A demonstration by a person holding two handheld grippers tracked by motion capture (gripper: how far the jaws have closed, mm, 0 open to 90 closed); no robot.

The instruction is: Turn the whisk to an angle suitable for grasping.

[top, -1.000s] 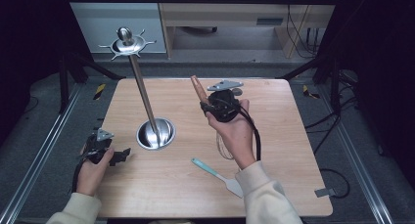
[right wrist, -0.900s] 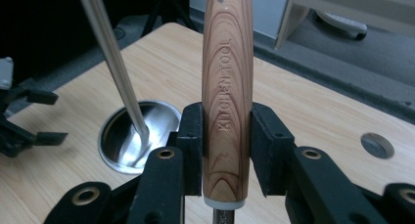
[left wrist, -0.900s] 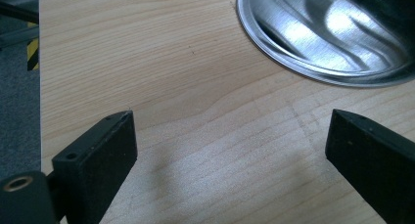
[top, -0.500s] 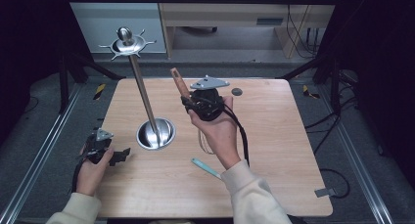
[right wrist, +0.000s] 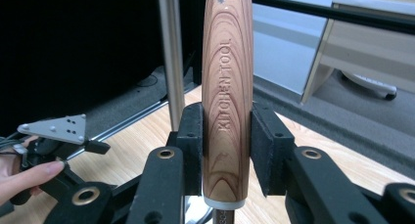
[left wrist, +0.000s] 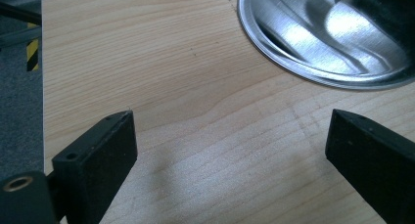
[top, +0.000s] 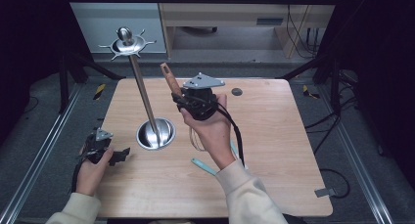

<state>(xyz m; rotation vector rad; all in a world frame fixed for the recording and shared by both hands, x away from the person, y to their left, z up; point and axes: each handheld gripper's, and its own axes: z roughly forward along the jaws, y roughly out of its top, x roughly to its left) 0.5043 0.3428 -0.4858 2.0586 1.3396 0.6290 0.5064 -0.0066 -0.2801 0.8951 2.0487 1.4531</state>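
A wooden-handled kitchen tool [top: 169,77] points up and away, with my right gripper [top: 180,98] shut on it above the table's middle. The right gripper view shows the handle [right wrist: 227,87], printed "KITCHEN TOOL", clamped between the pads [right wrist: 192,145]. Thin wire loops [top: 195,137] hang below the hand. A metal stand has a round base [top: 155,134], a tall pole [top: 143,99] and a hooked ring on top [top: 126,42], just left of the tool. My left gripper [top: 120,155] rests open on the table left of the base [left wrist: 323,33], nothing between its jaws.
A teal utensil [top: 203,165] lies on the wooden table [top: 274,136] beside the right forearm. A small dark disc [top: 237,91] sits near the far edge. Dark floor and metal rails surround the table; a cabinet stands behind.
My right gripper has carried the wooden-handled tool leftwards, closer to the stand's pole. The left gripper has stayed put.
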